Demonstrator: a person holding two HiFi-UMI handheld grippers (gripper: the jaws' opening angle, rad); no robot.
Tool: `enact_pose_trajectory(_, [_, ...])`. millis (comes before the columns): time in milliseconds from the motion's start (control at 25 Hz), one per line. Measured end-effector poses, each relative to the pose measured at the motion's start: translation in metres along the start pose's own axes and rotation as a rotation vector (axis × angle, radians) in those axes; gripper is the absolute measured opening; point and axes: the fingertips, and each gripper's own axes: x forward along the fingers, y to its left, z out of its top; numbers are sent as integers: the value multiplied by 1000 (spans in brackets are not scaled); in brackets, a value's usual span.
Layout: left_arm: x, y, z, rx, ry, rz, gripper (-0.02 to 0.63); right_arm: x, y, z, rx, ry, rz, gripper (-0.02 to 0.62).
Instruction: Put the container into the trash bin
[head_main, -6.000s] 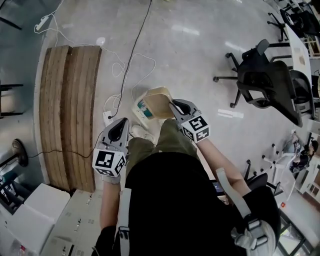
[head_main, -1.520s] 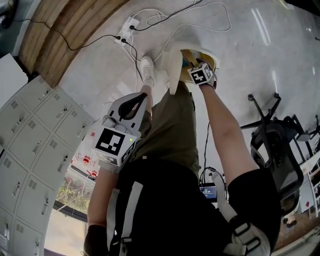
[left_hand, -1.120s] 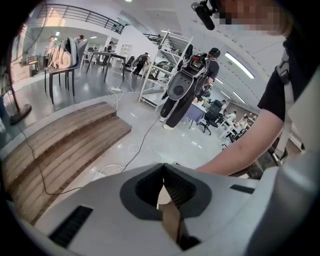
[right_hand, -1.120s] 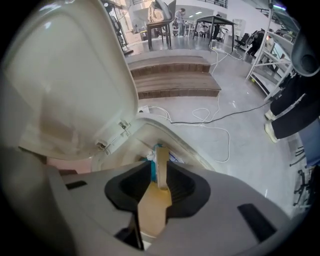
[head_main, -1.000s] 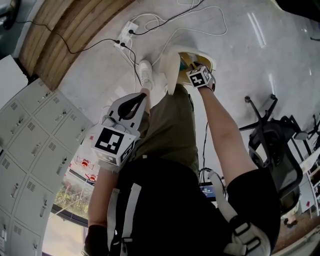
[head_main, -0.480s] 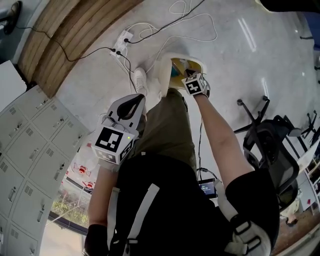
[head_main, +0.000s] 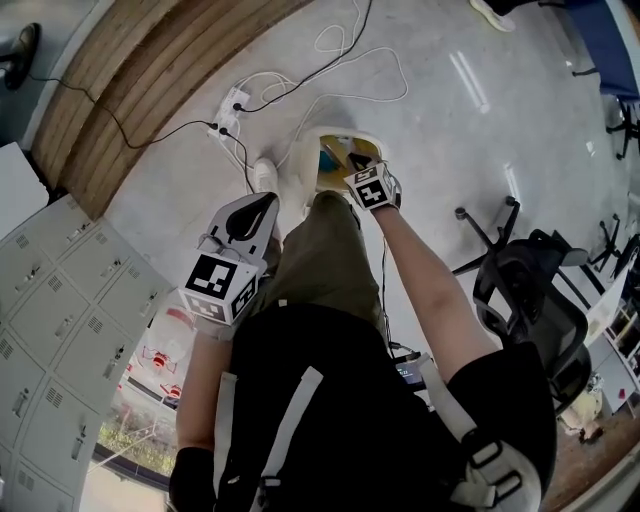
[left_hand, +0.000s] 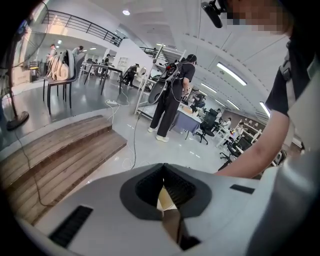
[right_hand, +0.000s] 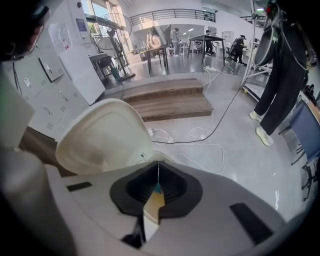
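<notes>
The container (head_main: 328, 158) lies inside the cream trash bin (head_main: 342, 133). Only a teal and yellowish patch of it shows in the head view, because the right gripper (head_main: 358, 165) hangs over the bin's mouth and covers the rest. The near side of the bin is cut off by the person's olive trouser leg (head_main: 320, 260). In the right gripper view that gripper (right_hand: 158, 175) has its jaws pressed together with nothing between them. A sliver of teal and cream shows through the gap behind the tips, too small to name. The bin's raised lid (right_hand: 102, 135) stands just to the left of the jaws. The left gripper (left_hand: 163, 172) likewise has its jaws closed and empty, and in the head view it sits beside the person's thigh, well apart from the bin. On the floor near the bin lie a white power strip (head_main: 230, 103) and looped cables (head_main: 350, 60), next to a wooden platform (head_main: 150, 70). Grey lockers (head_main: 50, 300) fill the left edge, and a black office chair (head_main: 525, 300) stands to the right.
</notes>
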Motion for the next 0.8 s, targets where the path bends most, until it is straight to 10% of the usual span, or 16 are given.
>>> enact_pose_trajectory(800, [-8, -37, 59, 59, -167, -89, 9, -163, 11, 84, 51, -290, -3, 19])
